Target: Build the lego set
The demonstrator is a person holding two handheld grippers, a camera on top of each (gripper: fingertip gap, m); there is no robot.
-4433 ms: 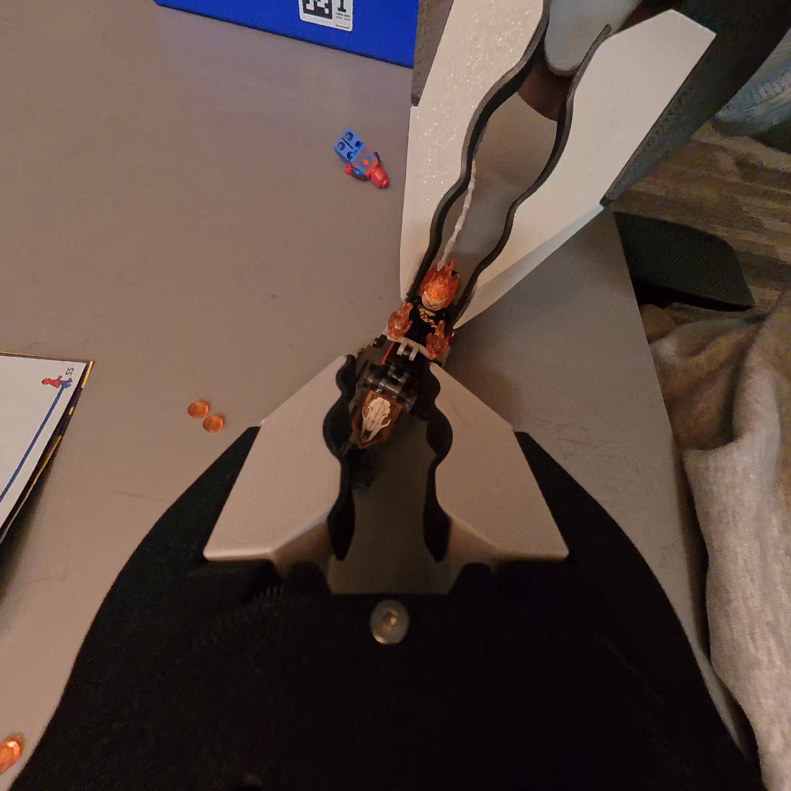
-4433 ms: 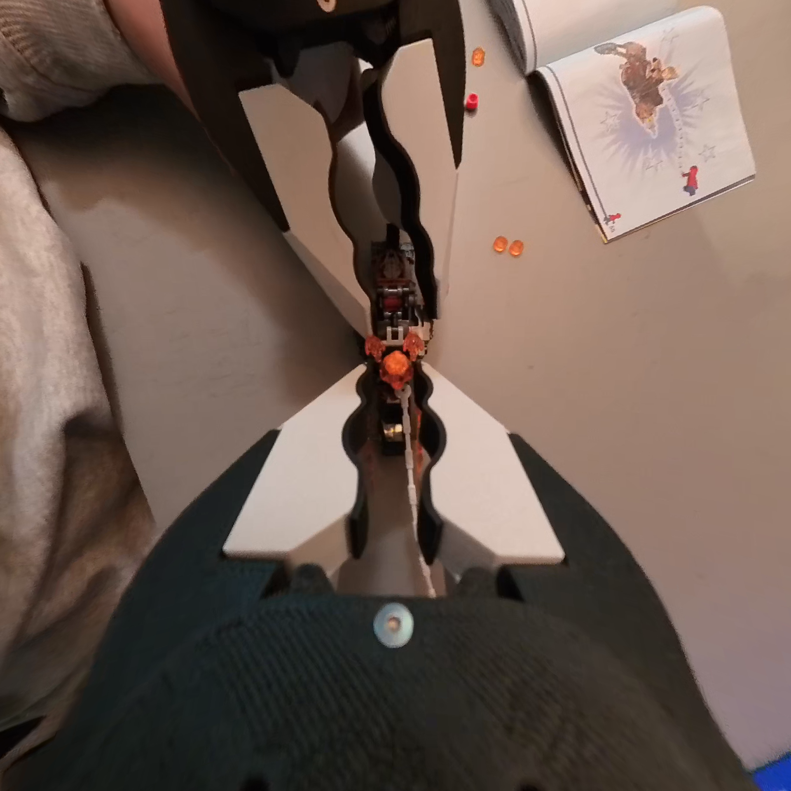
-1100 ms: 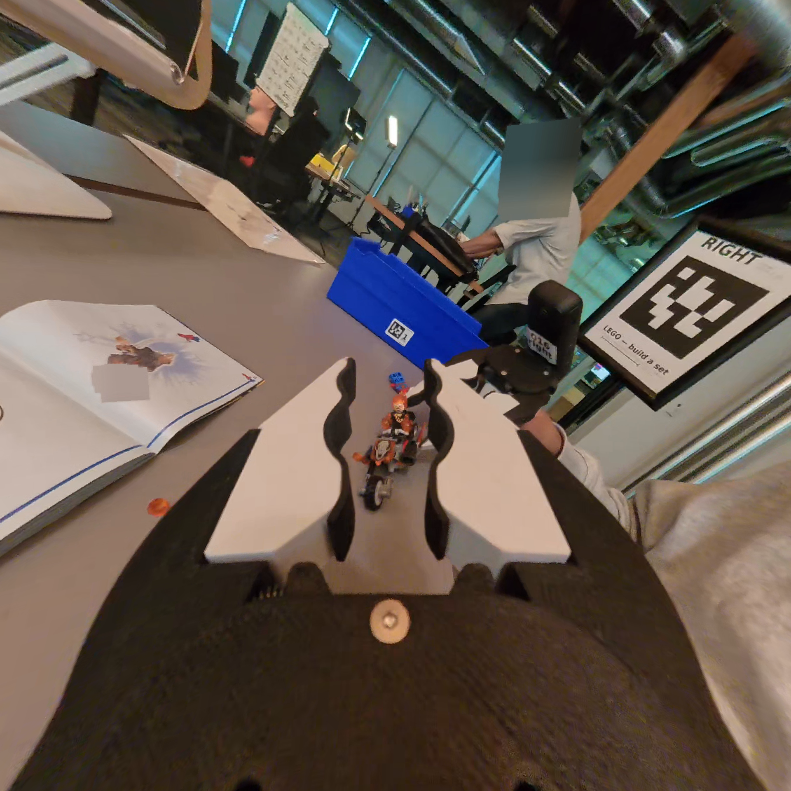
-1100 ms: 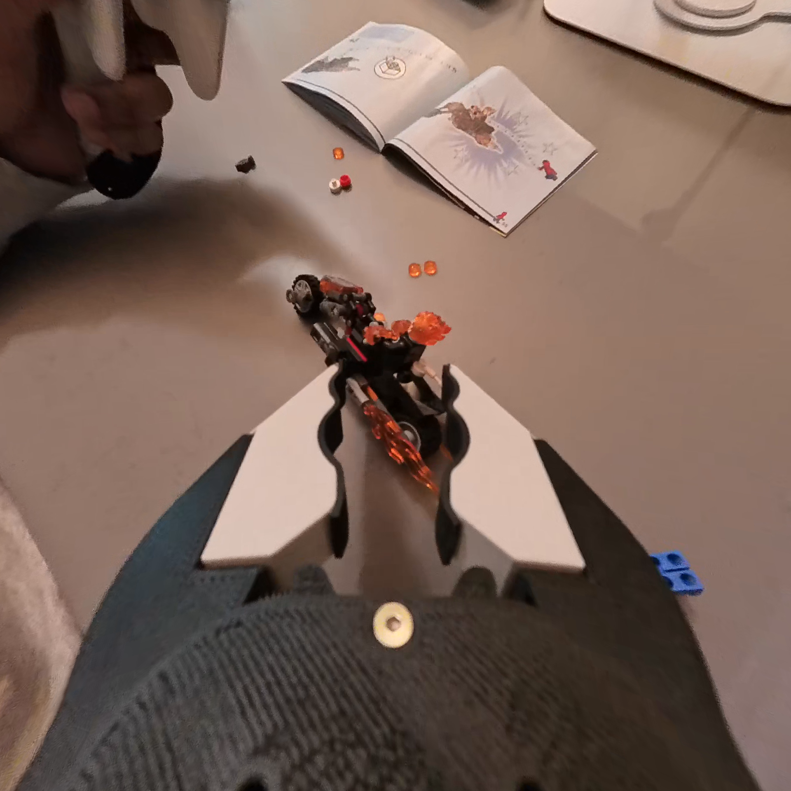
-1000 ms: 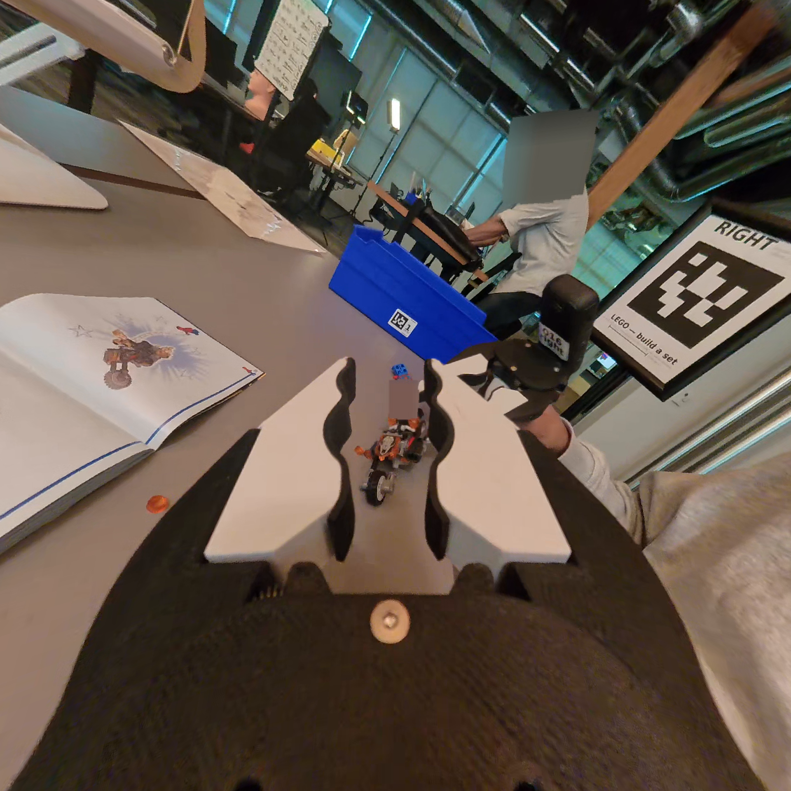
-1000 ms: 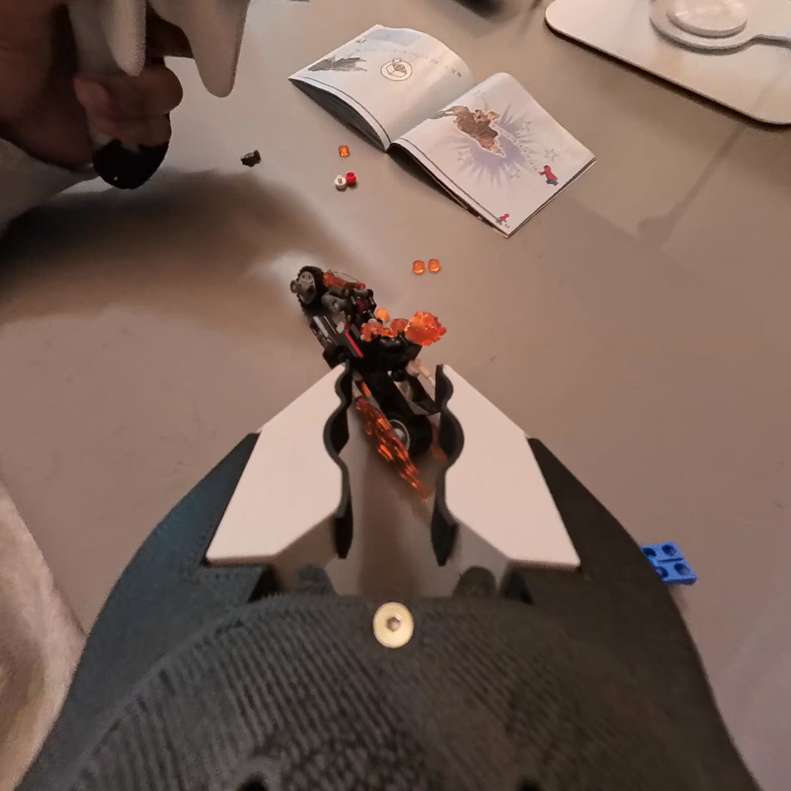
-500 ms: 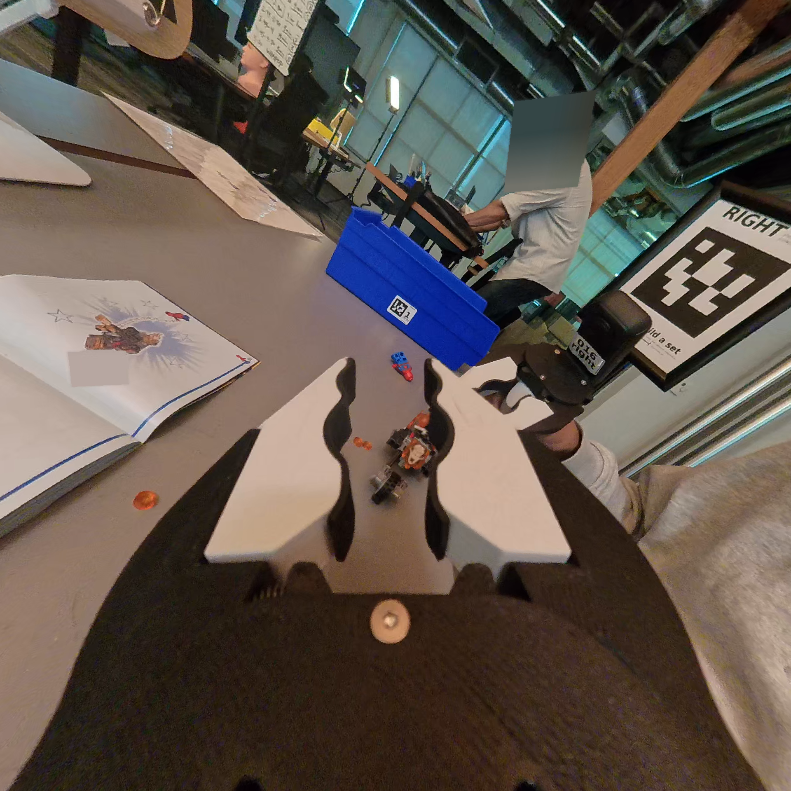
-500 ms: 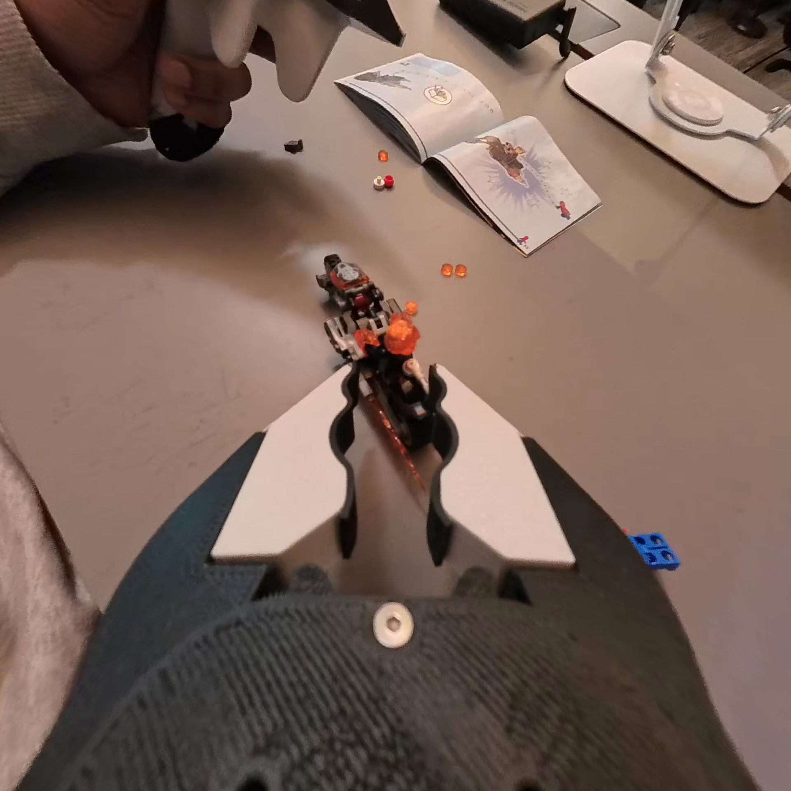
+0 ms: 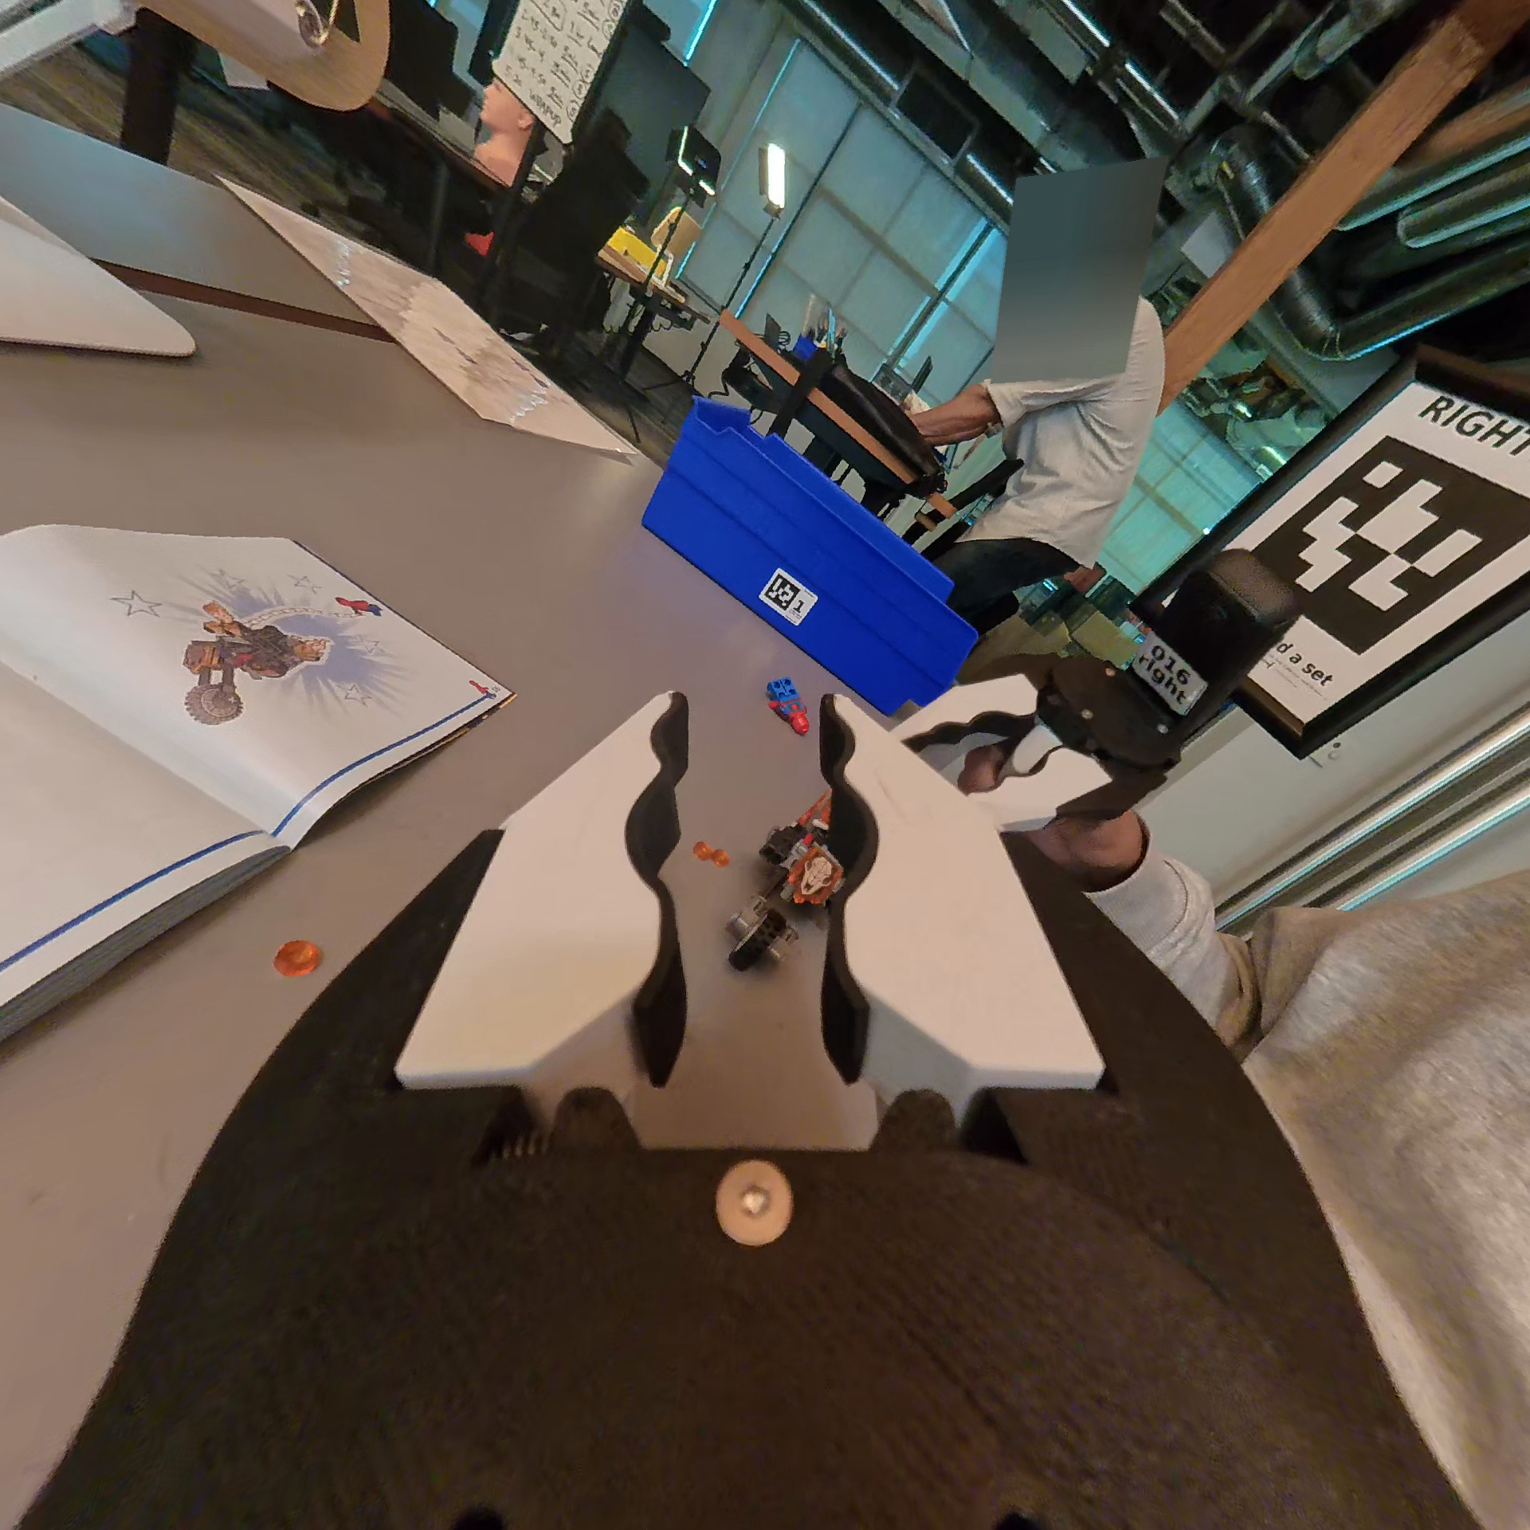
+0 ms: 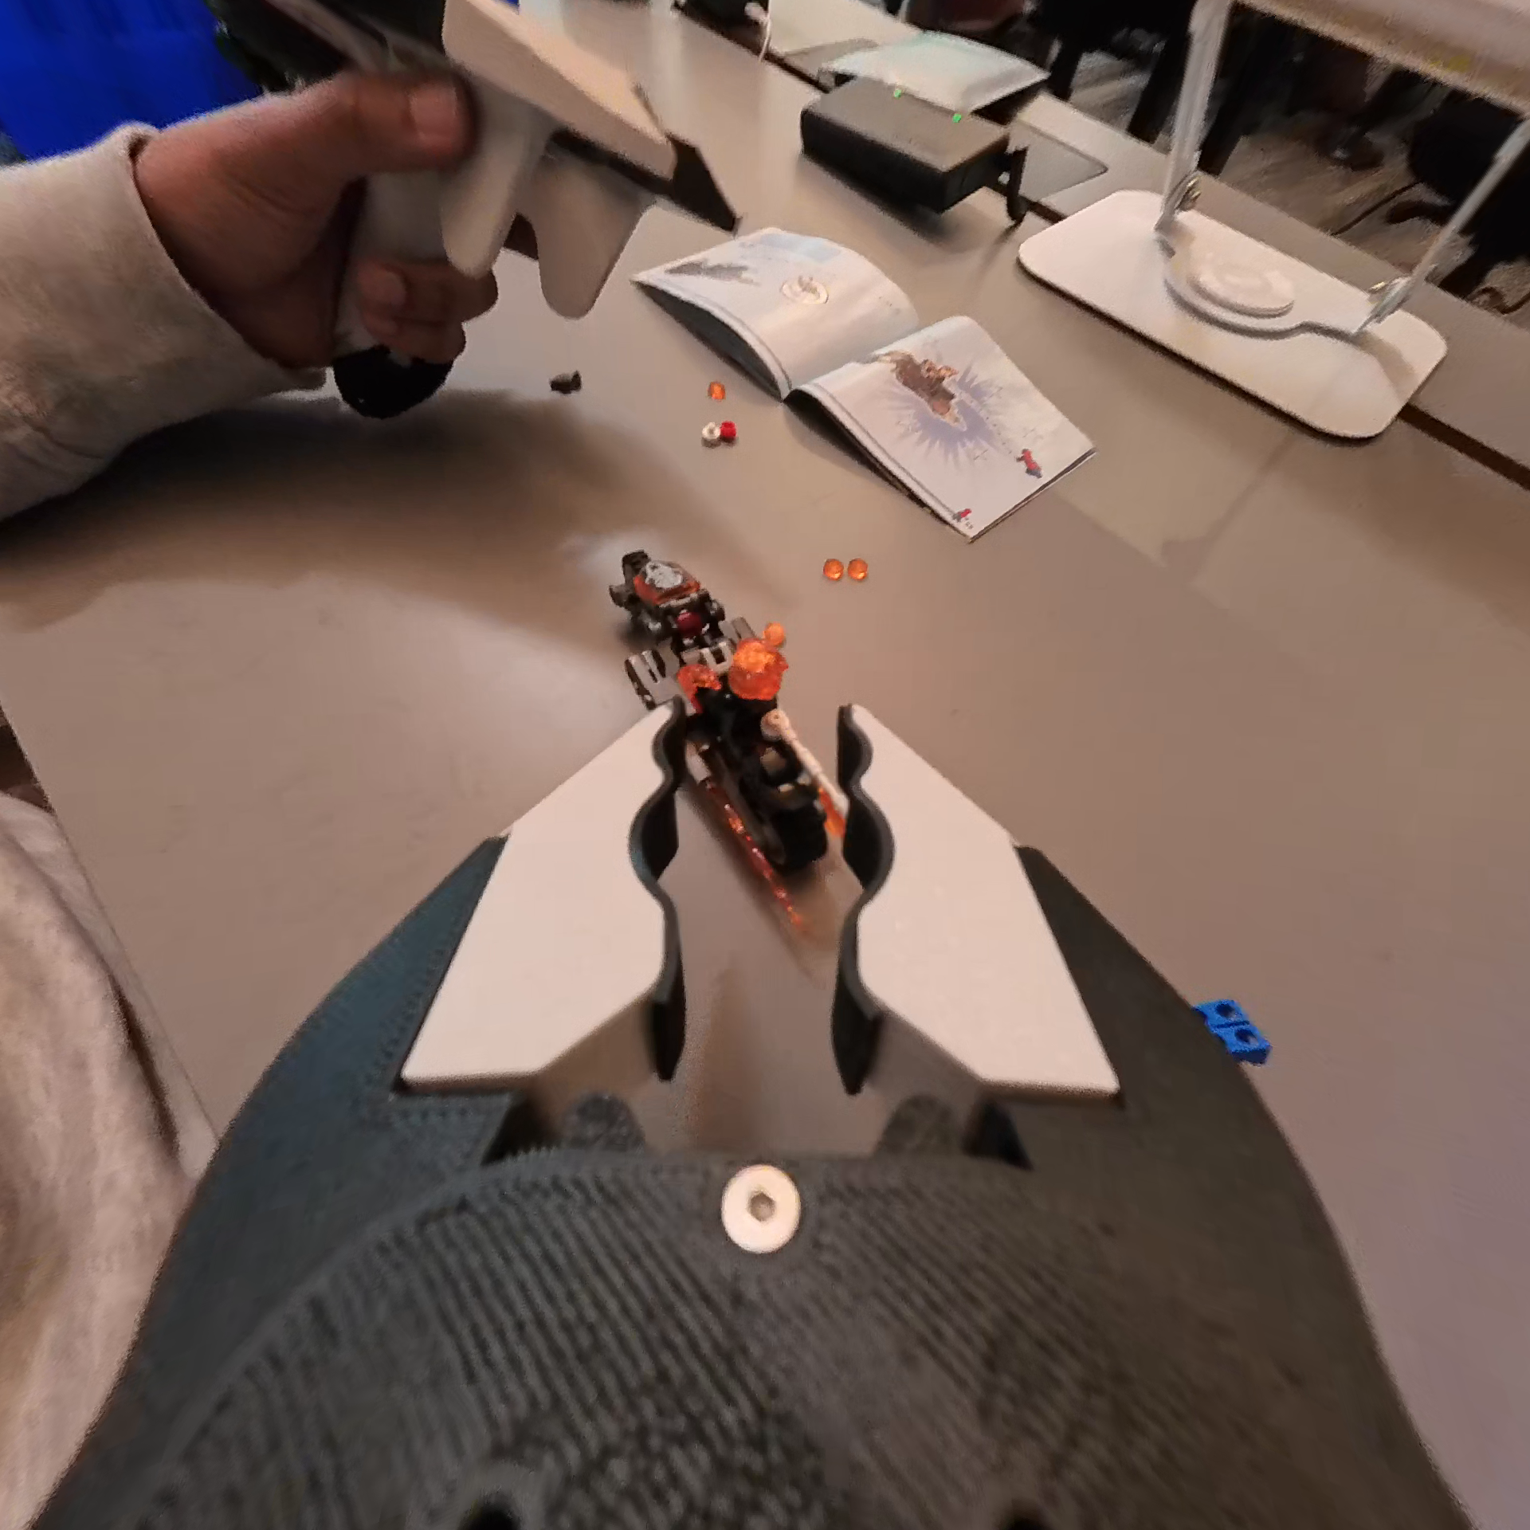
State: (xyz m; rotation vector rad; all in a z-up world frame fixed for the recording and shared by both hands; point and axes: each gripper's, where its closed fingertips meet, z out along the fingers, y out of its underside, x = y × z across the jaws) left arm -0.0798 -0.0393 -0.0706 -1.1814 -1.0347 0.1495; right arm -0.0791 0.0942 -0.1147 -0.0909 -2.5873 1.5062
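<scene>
The Lego motorcycle [image 10: 745,745], black with orange flames and a flame-headed rider [image 10: 755,666], stands on the grey table [image 10: 331,745]. My right gripper [image 10: 757,716] is open, low over the table, with the bike's rear wheel between its fingers; no pad visibly presses on it. My left gripper [image 9: 753,712] is open and empty, raised above the table, and looks down at the bike's skull-shield front [image 9: 786,890]. In the right wrist view a hand holds the left gripper [image 10: 563,248] up at the top left. The right gripper [image 9: 993,745] shows just behind the bike.
An open instruction booklet [image 9: 207,704] lies on the left, also seen in the right wrist view [image 10: 911,389]. Loose orange studs [image 10: 844,569], a red and a white stud [image 10: 719,430] and blue pieces [image 10: 1234,1031] lie about. A blue bin [image 9: 795,563] and a white stand base [image 10: 1242,323] stand farther back. About 15 centimeters separates my left fingertips from my right. Measured from the fingertips, the white stud [image 10: 719,430] is 9 centimeters or so from the left gripper and 20 centimeters from the right.
Earlier both grippers held the bike between them above the table. Now it stands on the table, both grippers are open, and the left has lifted up and back from it.
</scene>
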